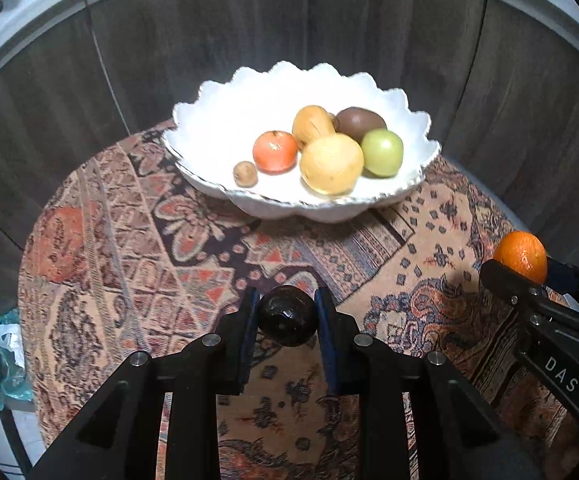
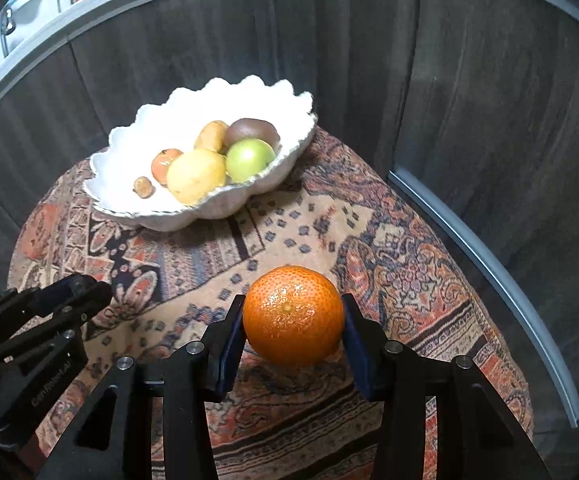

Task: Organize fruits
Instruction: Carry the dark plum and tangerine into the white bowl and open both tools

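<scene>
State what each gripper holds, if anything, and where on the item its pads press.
Left gripper: a small, dark, glossy round fruit, clamped at its two sides. Right gripper: a round orange mandarin, also clamped at its sides.

Light fell from above, overexposing the white bowl (image 1: pixel 389 108) until its inside lost detail. The dark panelled wall (image 1: pixel 209 40) stayed dim. Fisheye distortion curved both views' edges, whose corners were black; focus was fairly sharp.

- A bowl (image 1: pixel 309 204) of fruit (image 1: pixel 331 163) sits ahead of both grippers' fingers, on the cloth (image 1: pixel 129 248).
- Left gripper (image 1: pixel 287 312): a small round fruit (image 1: pixel 287 316) between its fingers.
- Right gripper (image 2: pixel 294 320): an orange (image 2: pixel 294 315) between its fingers.
</scene>
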Available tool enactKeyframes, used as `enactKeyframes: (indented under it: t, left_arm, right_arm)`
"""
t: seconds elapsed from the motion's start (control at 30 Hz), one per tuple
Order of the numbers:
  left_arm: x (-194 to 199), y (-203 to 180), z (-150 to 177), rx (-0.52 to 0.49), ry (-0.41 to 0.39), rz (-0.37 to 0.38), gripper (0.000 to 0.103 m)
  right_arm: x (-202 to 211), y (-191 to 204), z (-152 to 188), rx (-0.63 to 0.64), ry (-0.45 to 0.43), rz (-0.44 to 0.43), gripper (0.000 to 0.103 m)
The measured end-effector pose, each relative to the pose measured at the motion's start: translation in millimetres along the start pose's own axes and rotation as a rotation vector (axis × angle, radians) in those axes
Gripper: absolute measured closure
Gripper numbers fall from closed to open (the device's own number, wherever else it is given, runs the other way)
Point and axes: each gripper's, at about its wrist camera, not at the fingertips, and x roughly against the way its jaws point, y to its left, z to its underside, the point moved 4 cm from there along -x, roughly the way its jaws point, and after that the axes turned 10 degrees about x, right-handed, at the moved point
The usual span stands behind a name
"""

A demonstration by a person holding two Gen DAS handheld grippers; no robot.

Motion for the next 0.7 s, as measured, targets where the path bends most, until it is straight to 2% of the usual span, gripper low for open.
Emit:
enactKeyframes:
  t: [0.33, 0.7]
  left_arm:
    - [18, 7, -29, 0.018, -0.051, 0.002, 0.075]
    - [24, 13, -80, 0.032, -0.111, 0.009, 0.075]
  right_arm:
    - [20, 10, -39, 0.033, -0.075, -0.013, 0.057]
    - [24, 18, -94, 0.069, -0.145, -0.024, 0.057]
